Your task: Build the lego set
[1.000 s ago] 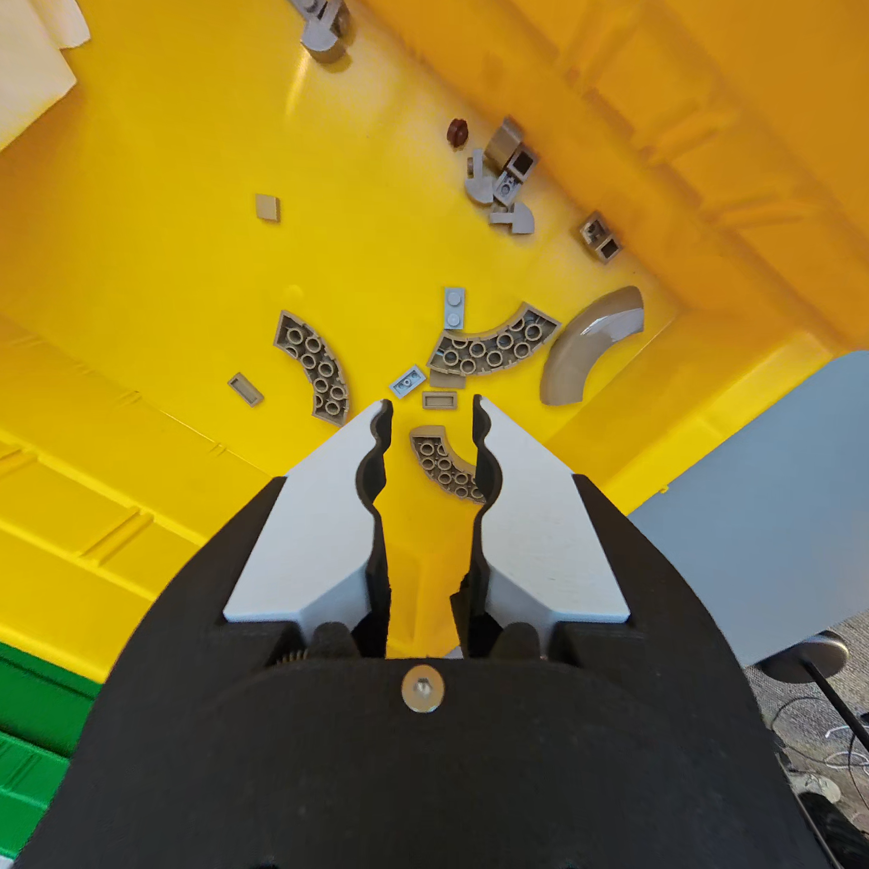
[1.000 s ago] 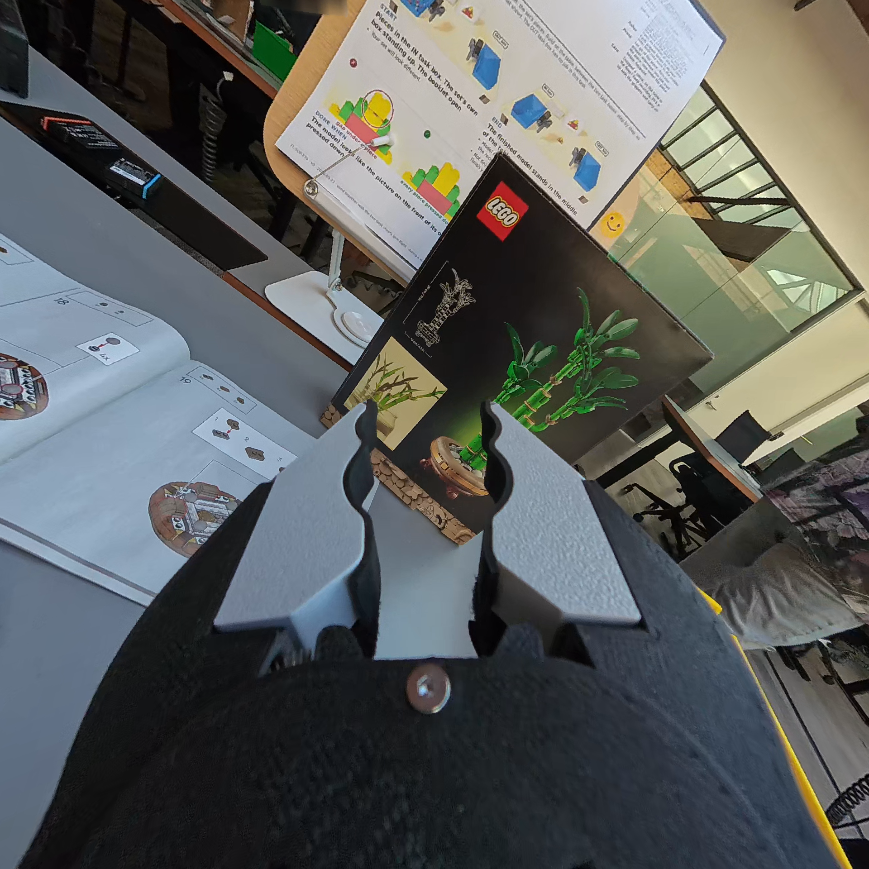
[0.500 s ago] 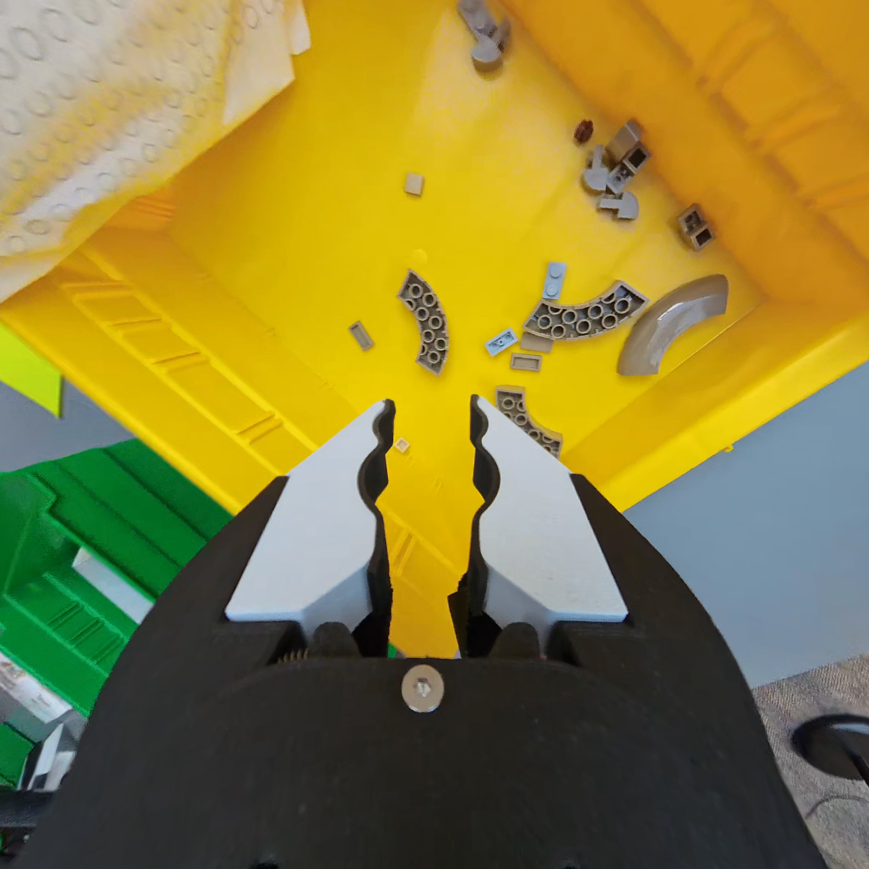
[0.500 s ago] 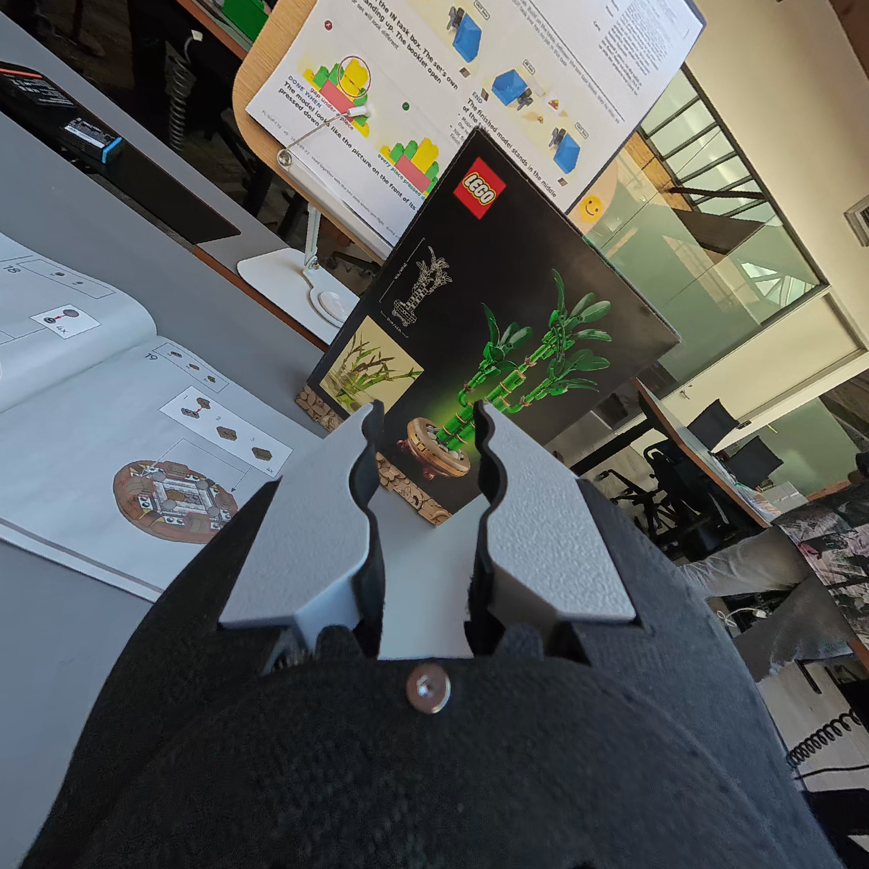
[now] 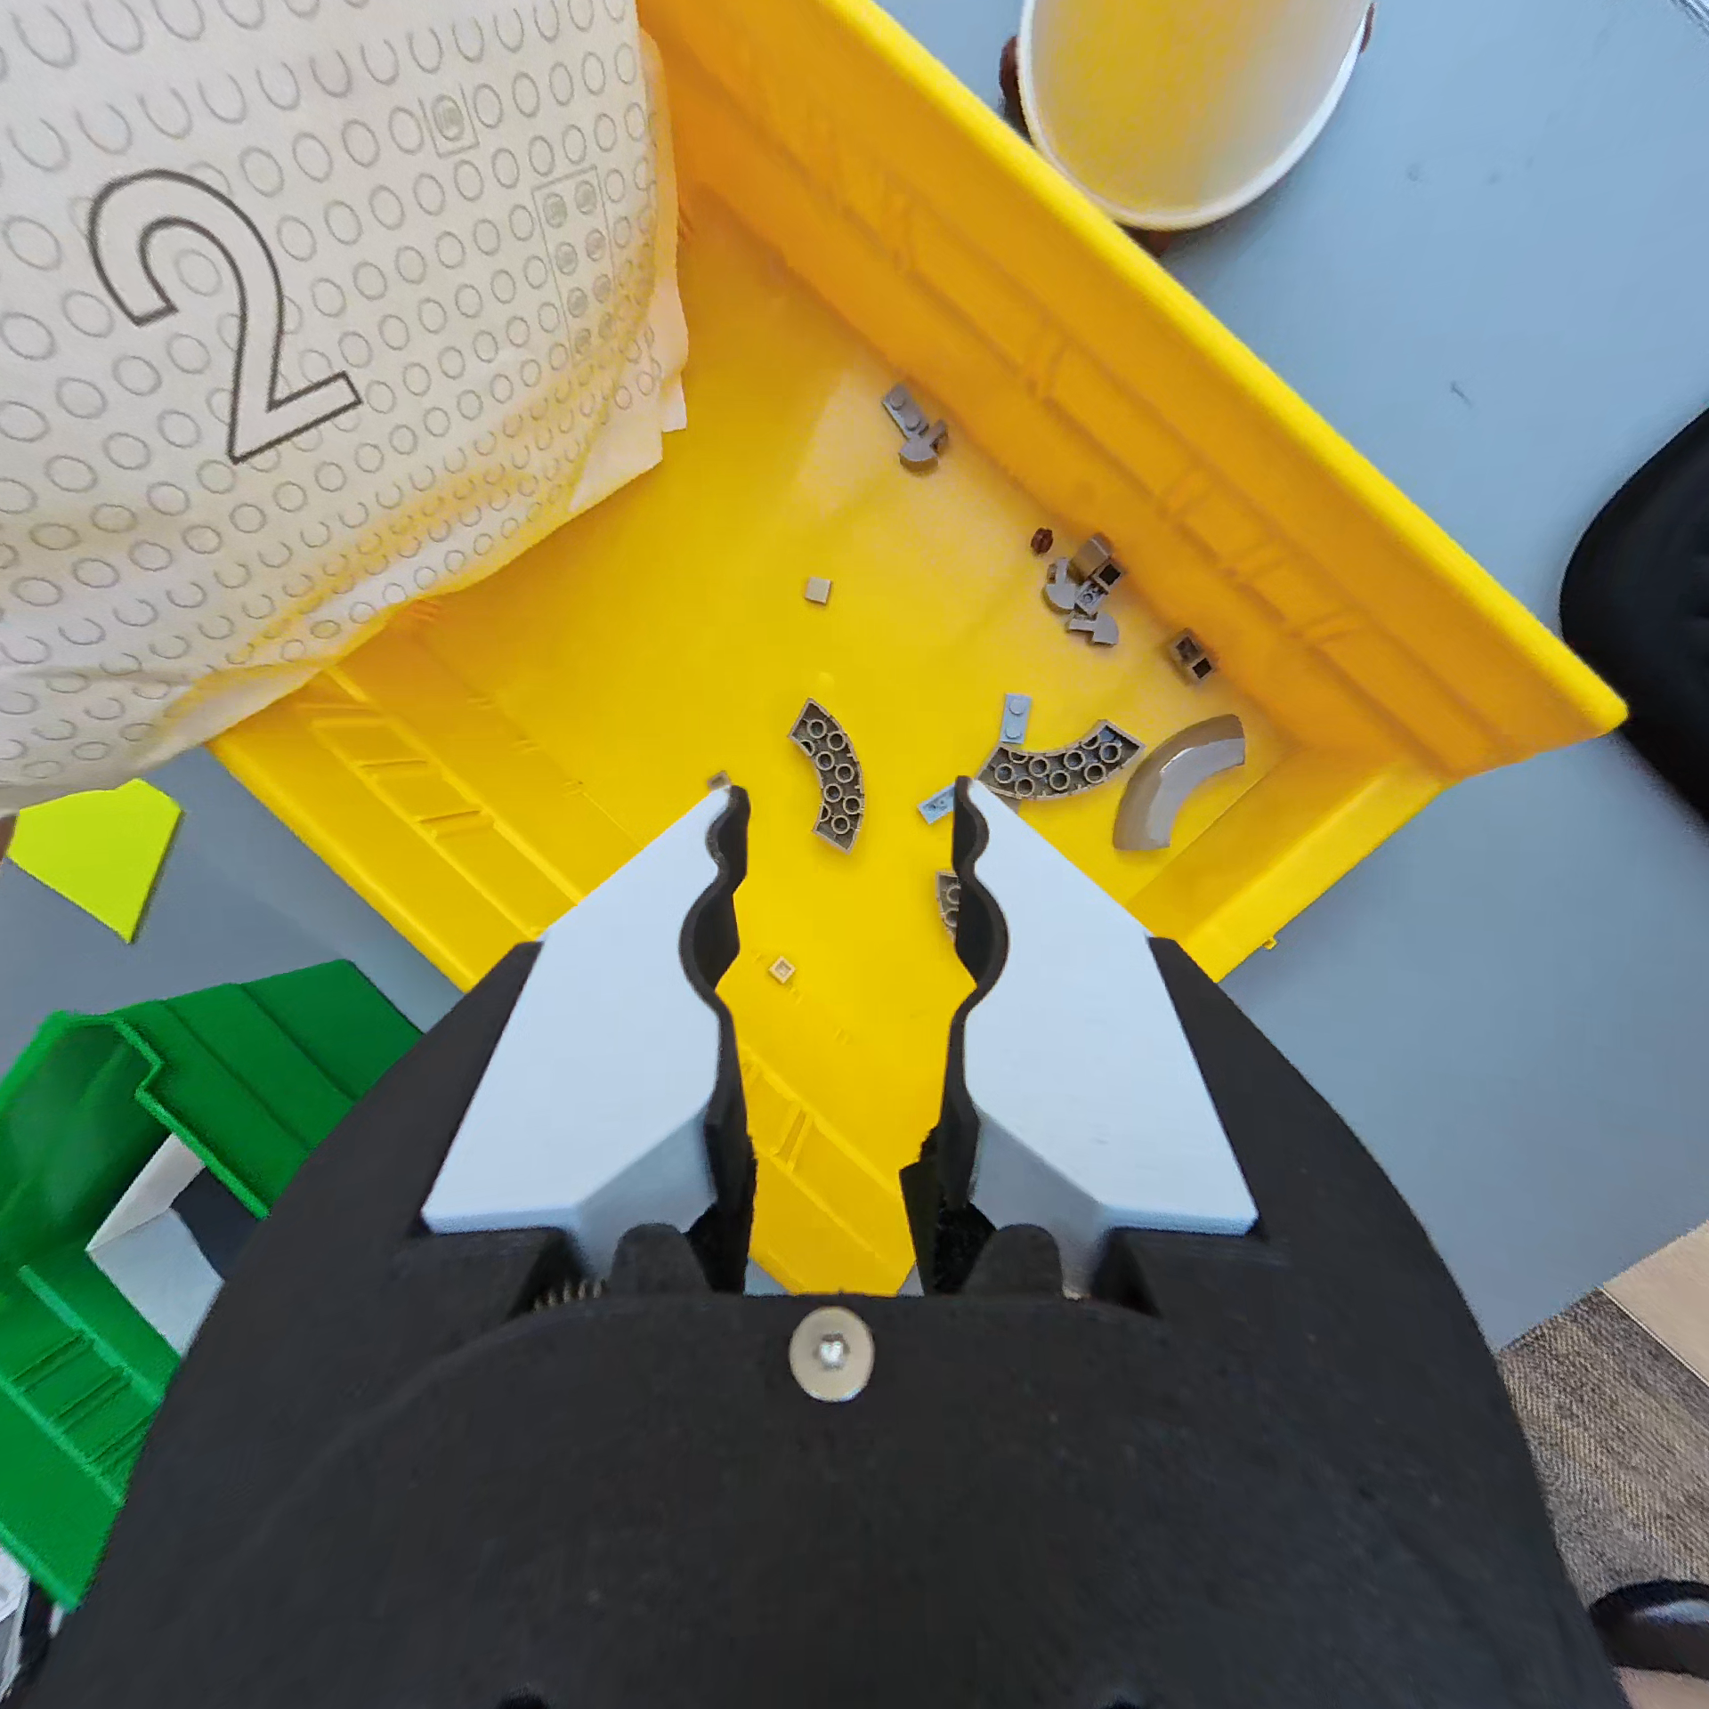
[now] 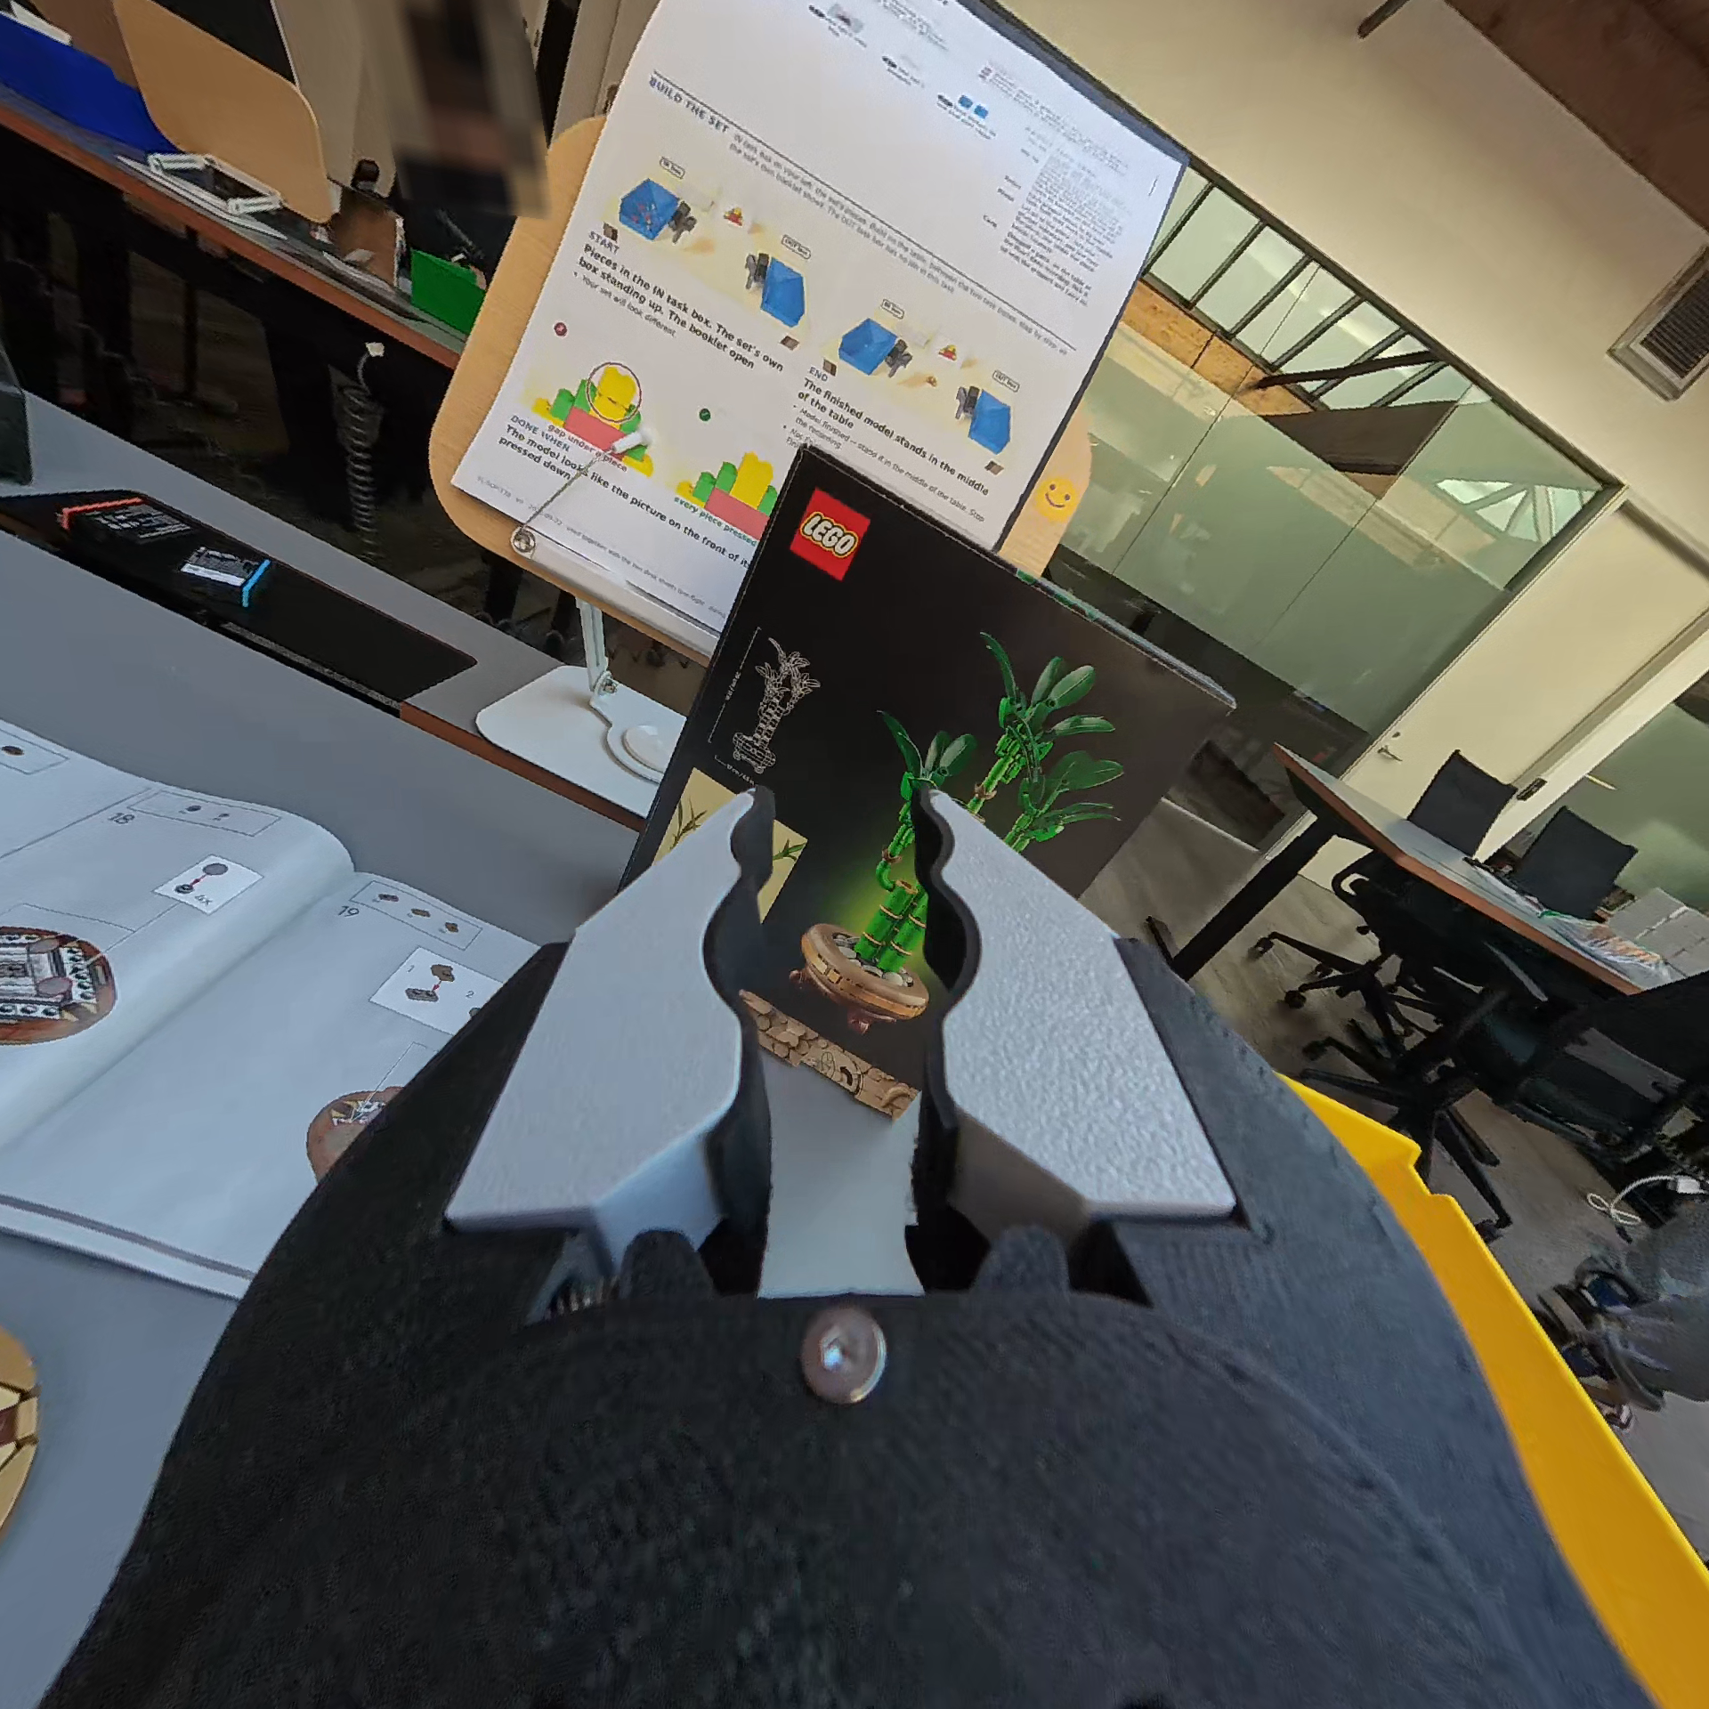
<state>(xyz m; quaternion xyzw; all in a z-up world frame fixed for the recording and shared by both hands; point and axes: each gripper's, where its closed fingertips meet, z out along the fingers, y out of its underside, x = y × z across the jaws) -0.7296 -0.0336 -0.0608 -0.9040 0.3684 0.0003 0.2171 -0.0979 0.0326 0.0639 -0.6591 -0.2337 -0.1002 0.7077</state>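
Observation:
In the left wrist view my left gripper (image 5: 843, 803) is open and empty, high above a yellow bin (image 5: 1147, 305). On the bin's floor lie several loose grey and tan pieces: a curved studded plate (image 5: 829, 775), a second curved plate (image 5: 1060, 762), a smooth tan arch (image 5: 1174, 779) and a cluster of small grey pieces (image 5: 1082, 587). In the right wrist view my right gripper (image 6: 840, 803) is open and empty above the grey table, pointing at the upright black set box (image 6: 934, 731). The open instruction booklet (image 6: 213, 971) lies to its left.
A paper bag (image 5: 277, 324) printed with a numeral leans over the bin's far left corner. A green bin (image 5: 102, 1165) is at the lower left, a paper cup (image 5: 1184, 102) beyond the yellow bin. A task sheet on a stand (image 6: 832, 305) rises behind the box. The yellow bin's rim (image 6: 1517, 1369) shows at right. One gripper's finger ends stand about 65 centimetres off the other's. From the left gripper's tips to the curved studded plate (image 5: 829, 775) is close to 9 centimetres.
My left gripper has pulled back and up from the bin floor, so the whole bin, bag and cup show, and its jaws stand wider. My right gripper has tilted and shifted a little.

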